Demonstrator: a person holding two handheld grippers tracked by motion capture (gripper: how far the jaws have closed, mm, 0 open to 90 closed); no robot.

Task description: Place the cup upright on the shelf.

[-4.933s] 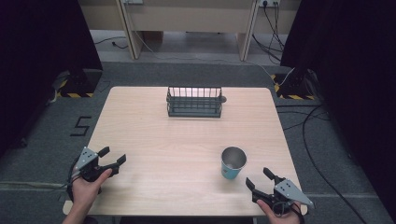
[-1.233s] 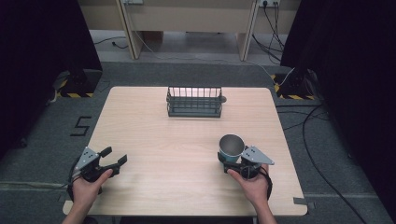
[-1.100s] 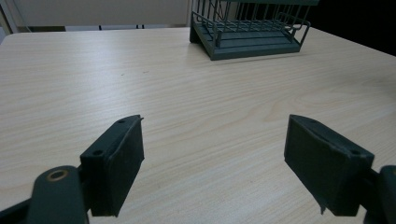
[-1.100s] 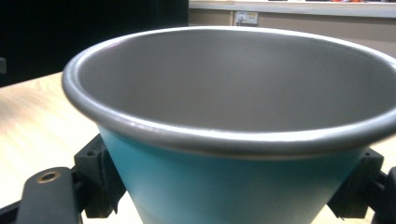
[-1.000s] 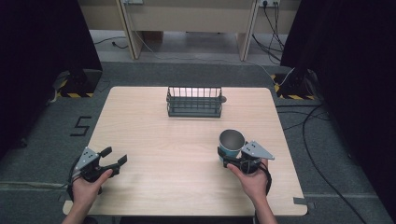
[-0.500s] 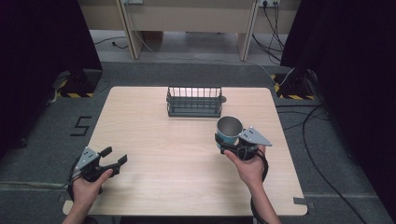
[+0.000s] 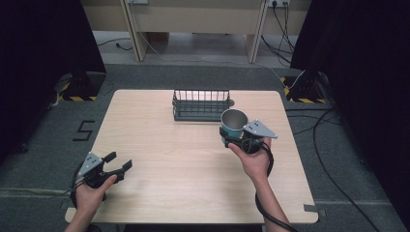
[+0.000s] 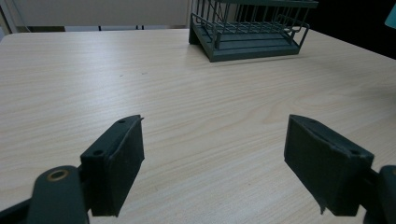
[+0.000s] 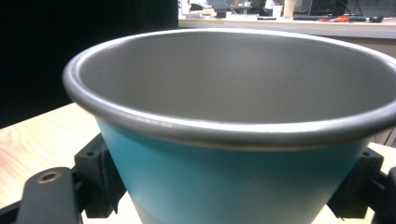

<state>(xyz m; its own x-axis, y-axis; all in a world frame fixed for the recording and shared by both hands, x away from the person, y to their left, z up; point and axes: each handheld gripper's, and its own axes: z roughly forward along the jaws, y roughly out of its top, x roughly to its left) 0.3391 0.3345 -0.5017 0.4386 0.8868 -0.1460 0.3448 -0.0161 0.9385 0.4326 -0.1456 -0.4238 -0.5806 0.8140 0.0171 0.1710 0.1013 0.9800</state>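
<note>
Your right gripper (image 7: 232, 137) was clamped on the teal, taper-sided metal cup with a grey rolled rim (image 7: 233, 123), one black jaw pressed against each side of the lower wall, as the right gripper view showed (image 9: 233, 135). You held the cup upright and clear of the pale wood-grain worktop (image 7: 193, 164), just in front of the right end of the dark green wire basket (image 7: 201, 104) that stood near the far edge.

I judged the cup to be light and stiff: thin metal, empty as far as its grey inside (image 9: 233, 79) showed, so it would not crush under the jaws. The smooth painted wall looked slippery, and because it narrows downward a squeeze low on the taper could let it creep up and out. A hold higher up, just under the rolled rim, would have given the jaws a lip to catch on. It did not look fragile, but a drop onto the basket wires could have dented it.

Your left gripper (image 7: 116, 163) rested low near the front left corner of the worktop, its jaws spread wide with nothing between them, which the left gripper view confirmed (image 8: 212, 154).
</note>
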